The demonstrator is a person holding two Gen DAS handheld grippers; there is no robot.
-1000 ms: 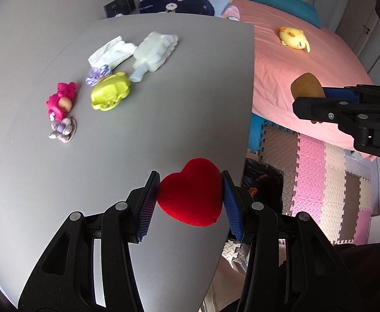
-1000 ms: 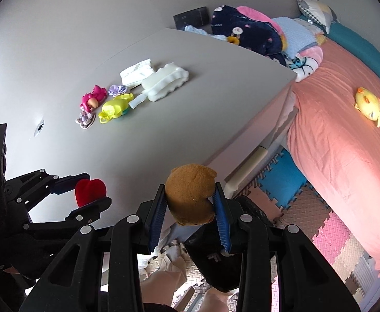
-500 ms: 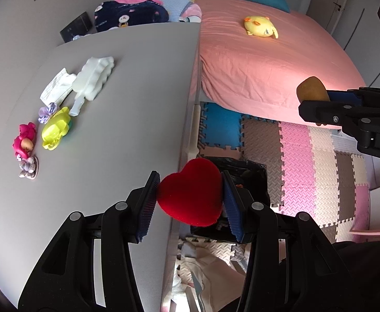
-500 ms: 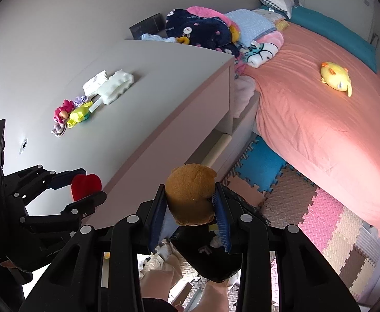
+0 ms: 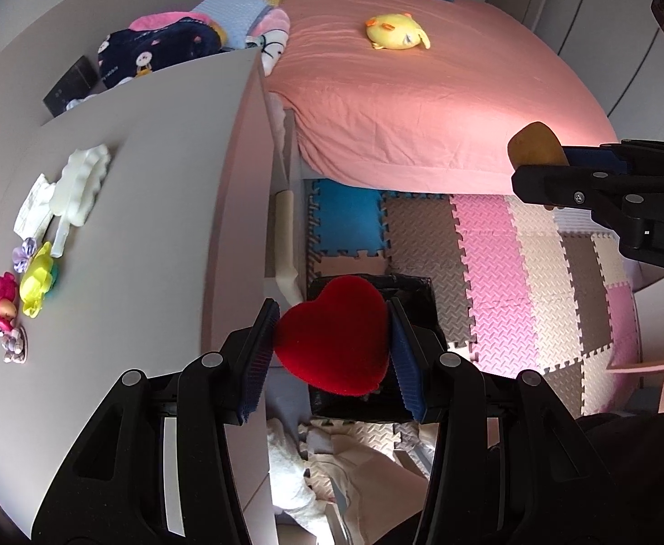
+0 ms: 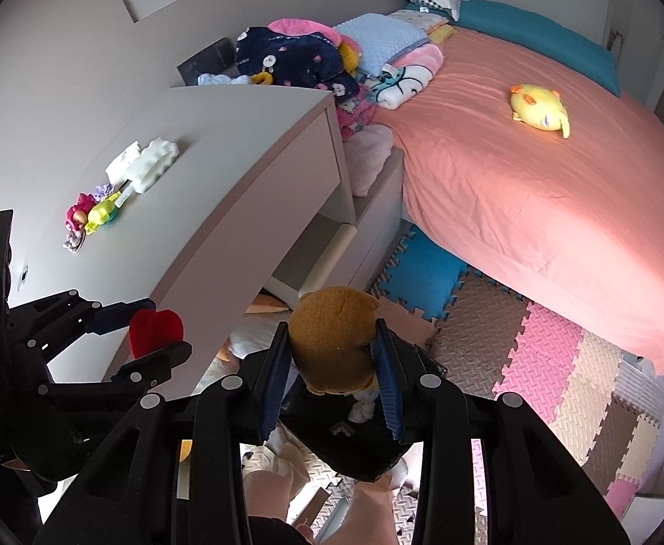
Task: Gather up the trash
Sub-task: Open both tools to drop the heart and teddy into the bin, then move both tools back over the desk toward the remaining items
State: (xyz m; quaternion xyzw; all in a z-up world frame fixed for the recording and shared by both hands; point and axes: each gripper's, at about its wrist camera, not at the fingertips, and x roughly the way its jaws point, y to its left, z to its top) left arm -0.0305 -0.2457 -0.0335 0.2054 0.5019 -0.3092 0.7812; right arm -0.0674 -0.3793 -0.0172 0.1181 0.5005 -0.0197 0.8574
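Observation:
My left gripper [image 5: 332, 354] is shut on a red plush heart [image 5: 334, 336], held past the desk edge above a black bin [image 5: 418, 290] on the floor. The same red plush heart [image 6: 155, 331] and left gripper [image 6: 150, 324] show at the lower left of the right wrist view. My right gripper [image 6: 332, 354] is shut on a brown plush toy [image 6: 334, 331], also over the black bin [image 6: 354, 449]. That brown plush toy [image 5: 533, 143] and the right gripper [image 5: 540, 159] reach in from the right of the left wrist view.
The grey desk [image 5: 150, 209] carries a white toy [image 5: 80, 184], a yellow toy [image 5: 36, 279], a pink doll [image 5: 1, 302] and small trinkets. A bed with a pink sheet [image 5: 422, 104] holds a yellow plush [image 5: 395, 34]. Foam puzzle mats [image 5: 513, 272] cover the floor.
Both grippers have swung sideways off the desk top, carrying the heart and the brown toy out over the floor and the black bin. Both grips are unchanged.

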